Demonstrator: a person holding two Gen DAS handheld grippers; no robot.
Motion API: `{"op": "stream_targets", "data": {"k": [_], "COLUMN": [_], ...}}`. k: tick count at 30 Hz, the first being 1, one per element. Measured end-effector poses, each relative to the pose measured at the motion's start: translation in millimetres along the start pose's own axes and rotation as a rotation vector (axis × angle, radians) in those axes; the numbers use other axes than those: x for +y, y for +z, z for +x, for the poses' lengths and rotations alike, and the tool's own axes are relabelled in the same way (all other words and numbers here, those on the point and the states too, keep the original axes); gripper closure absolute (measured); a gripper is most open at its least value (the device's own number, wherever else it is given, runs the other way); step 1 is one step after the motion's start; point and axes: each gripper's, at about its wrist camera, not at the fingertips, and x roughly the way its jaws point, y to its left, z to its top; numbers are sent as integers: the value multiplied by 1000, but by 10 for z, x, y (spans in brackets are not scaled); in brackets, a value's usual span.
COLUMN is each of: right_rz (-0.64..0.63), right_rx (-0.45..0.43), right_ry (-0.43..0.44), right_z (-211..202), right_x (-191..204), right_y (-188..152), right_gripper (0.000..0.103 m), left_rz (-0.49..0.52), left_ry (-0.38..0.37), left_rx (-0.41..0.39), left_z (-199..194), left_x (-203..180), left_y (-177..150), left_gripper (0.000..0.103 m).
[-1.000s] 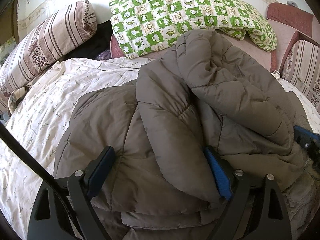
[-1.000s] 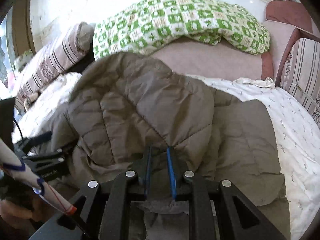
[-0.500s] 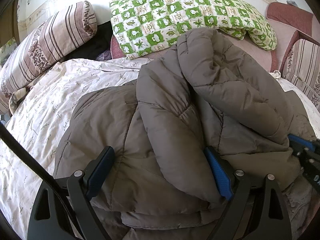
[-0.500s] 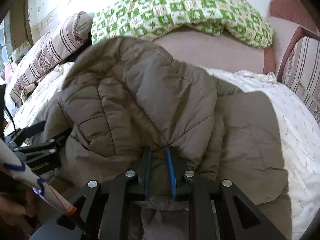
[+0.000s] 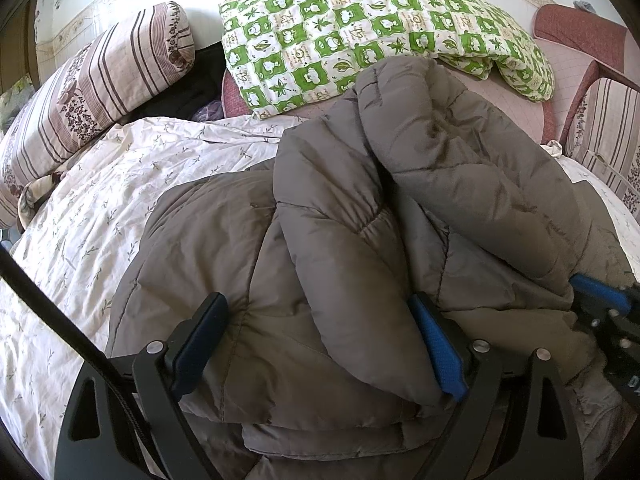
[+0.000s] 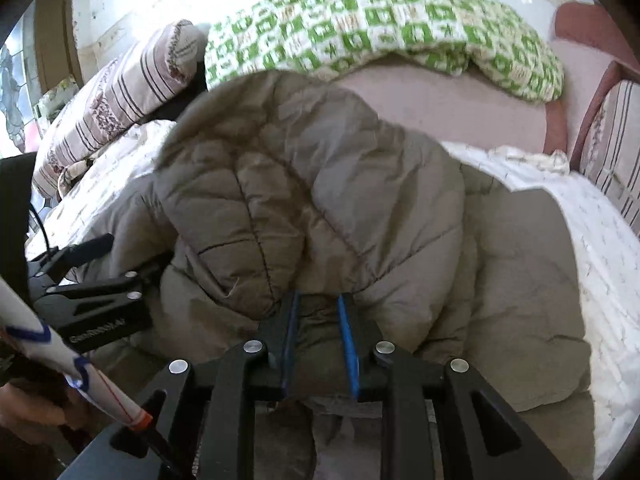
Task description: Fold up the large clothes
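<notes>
A grey-brown quilted jacket point(image 5: 340, 240) lies bunched on the bed, one padded part folded back over its middle. My left gripper point(image 5: 318, 312) stands wide open over the near edge, and thick folds bulge between its blue pads point(image 5: 436, 344). In the right wrist view the jacket point(image 6: 320, 200) fills the centre. There my right gripper point(image 6: 317, 304) pinches the jacket's near edge, its jaws opening with fabric still between them. The right gripper point(image 5: 600, 300) also shows at the left view's right edge. The left gripper point(image 6: 128, 258) shows at the right view's left.
A floral white sheet point(image 5: 80, 220) covers the bed. A striped pillow point(image 5: 100, 92) lies at the back left, a green checked quilt point(image 5: 380, 28) on a pink cushion behind. A striped cushion point(image 5: 608, 132) stands right. A hand point(image 6: 24, 412) and a white rod point(image 6: 60, 364) sit low left.
The folded-back part of the jacket has pushed further toward the green quilt. The right gripper's pads stand slightly wider apart. The left gripper has not moved.
</notes>
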Motion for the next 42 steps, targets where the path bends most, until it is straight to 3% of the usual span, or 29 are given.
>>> {"op": "stream_targets", "data": {"k": [16,29,35,42], "right_rz": [-28,-54,-26,54], "right_rx": [7,-43,-47,-30], "right_ry": [-48,-58,-65,-82], "right_z": [-71,-641,-952,-1364], "right_x": [81,207,169,23], "right_y": [-26,-98,-295,-817], "right_gripper": [80,66,65,63], "left_rz": [-7,38,-46,-55], "left_ry": [4,27,-4,38], "left_rx": [-5,-38,-24,-55], "left_z": [-70,-615,-917,-1407], "left_x": [7,25,286,537], "left_y": [-3,-60,-167,-495], "left_gripper": [11,11,11,11]}}
